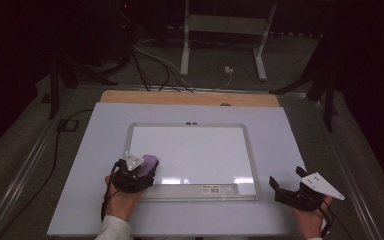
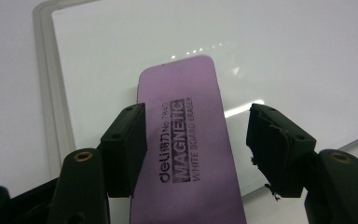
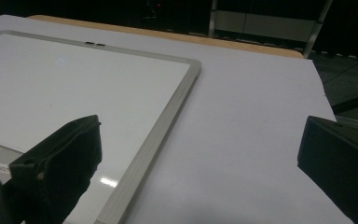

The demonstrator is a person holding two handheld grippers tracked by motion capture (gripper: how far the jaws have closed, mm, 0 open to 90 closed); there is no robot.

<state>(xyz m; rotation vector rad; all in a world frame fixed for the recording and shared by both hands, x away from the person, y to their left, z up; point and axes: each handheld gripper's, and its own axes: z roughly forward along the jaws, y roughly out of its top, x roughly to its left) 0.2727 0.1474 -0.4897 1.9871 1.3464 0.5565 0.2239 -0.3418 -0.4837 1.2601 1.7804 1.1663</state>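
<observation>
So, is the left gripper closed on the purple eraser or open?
Open: in the left gripper view a gap shows between the eraser and one pad.

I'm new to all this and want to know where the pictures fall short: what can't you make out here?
- Eraser: its near end is cut off by the left gripper view's bottom edge; the felt underside faces down, hidden.
- Left gripper: in the high view its body hides the jaws.
- Label on the whiteboard frame: print too small in the high view.
- Room behind the table: too dark.
</observation>
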